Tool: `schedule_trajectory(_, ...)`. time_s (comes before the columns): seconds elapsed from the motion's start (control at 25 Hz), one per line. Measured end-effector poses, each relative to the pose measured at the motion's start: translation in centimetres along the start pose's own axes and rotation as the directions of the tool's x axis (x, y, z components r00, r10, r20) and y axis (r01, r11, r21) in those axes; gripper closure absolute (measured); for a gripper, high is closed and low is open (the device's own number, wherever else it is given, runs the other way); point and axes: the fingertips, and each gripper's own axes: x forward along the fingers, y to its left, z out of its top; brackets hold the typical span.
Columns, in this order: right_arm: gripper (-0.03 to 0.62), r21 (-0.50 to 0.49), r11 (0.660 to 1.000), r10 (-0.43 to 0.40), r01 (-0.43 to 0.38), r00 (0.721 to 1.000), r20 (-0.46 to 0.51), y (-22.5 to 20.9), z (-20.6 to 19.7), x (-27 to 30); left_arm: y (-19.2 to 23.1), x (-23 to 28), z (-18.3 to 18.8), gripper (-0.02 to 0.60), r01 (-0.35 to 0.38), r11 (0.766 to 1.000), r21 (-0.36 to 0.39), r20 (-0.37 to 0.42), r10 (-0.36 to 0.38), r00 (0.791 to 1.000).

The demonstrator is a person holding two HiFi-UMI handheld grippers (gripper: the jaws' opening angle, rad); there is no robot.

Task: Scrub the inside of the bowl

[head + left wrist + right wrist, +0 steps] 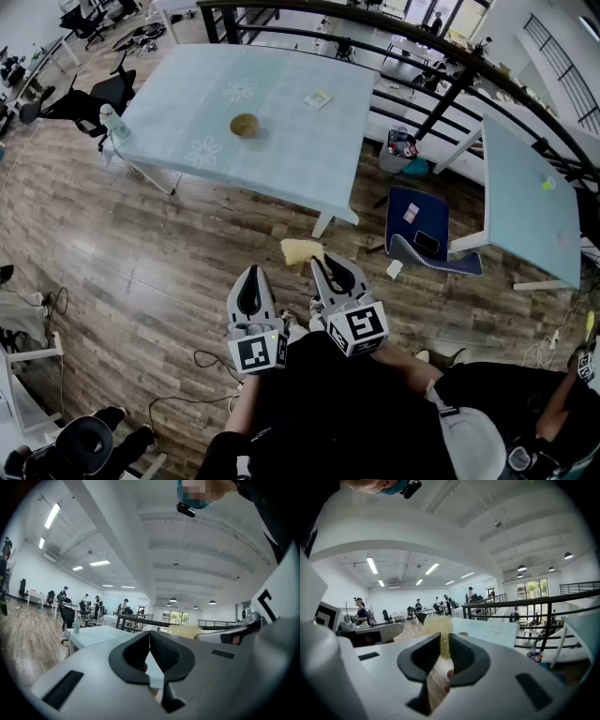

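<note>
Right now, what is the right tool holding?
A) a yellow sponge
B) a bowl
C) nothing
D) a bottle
A: the right tool is shut on a yellow sponge, while the bowl sits far off on the table.

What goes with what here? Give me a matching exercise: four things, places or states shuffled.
Things:
1. bowl
2. yellow scrubber
3. left gripper
4. bottle

Places or states:
a. clamped in the right gripper
b. shut, nothing in it
c. at the left corner of the table
d. near the table's middle, well apart from both grippers

Pairs: 1-d, 2-a, 3-b, 4-c
</note>
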Motion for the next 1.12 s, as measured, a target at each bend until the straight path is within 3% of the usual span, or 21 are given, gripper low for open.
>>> schedule_trajectory(0.4,0.534,-0.003,1.000,0.002,-0.002,1.000,0.024,-1.9,0.0,-0.1,-1.8,-0.3,-1.5,0.566,-0.008,1.000,0.013,-0.039,0.008,0.999)
schedule_trajectory(0.6,0.534,-0.007,1.000,0.003,-0.003,1.000,0.014,-2.6,-0.3,-0.2,-2.6,0.4,-1.2,0.566,0.010,1.000,0.025,-0.027,-0.009,1.000)
schedule_trajectory(0.8,0.533,0.037,0.999,0.022,-0.024,0.999,0.040,-3.1,0.2,-0.6,-3.2,0.1,-1.2,0.566,-0.001,1.000,0.021,-0.021,0.002,1.000)
schedule_trajectory(1.12,0.533,0.025,0.996,0.086,-0.087,0.996,0.040,-4.1,-0.2,-1.1,-4.7,-0.3,-1.7,0.568,-0.032,0.999,0.028,0.021,0.032,0.999)
